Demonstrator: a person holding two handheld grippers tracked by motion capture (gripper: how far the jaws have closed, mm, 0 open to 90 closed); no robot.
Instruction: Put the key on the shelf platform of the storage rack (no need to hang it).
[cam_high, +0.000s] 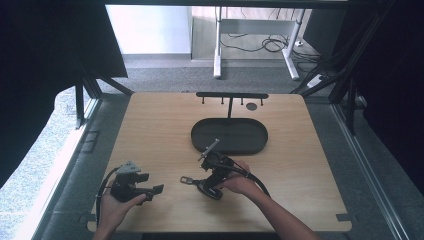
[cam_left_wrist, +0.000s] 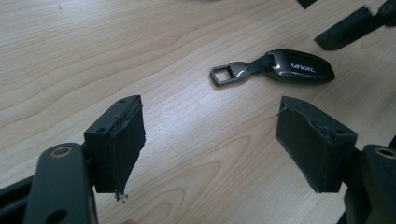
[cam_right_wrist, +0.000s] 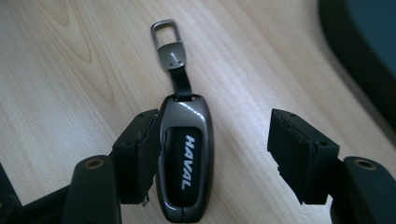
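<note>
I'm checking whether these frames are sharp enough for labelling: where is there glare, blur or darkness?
High view: dark at both sides, daylight beyond the table, key fob small and soft. Left gripper view: pale sheen on the wood between the jaws, fob lettering partly readable. Right gripper view: fob sharp, gloss highlights along its rim, dark tray soft.

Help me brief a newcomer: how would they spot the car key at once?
On the wooden table, look nearer the person than the black oval tray. The car key lies flat between the right gripper jaws, a glossy grey fob marked HAVAL with a metal clip on a short strap.
</note>
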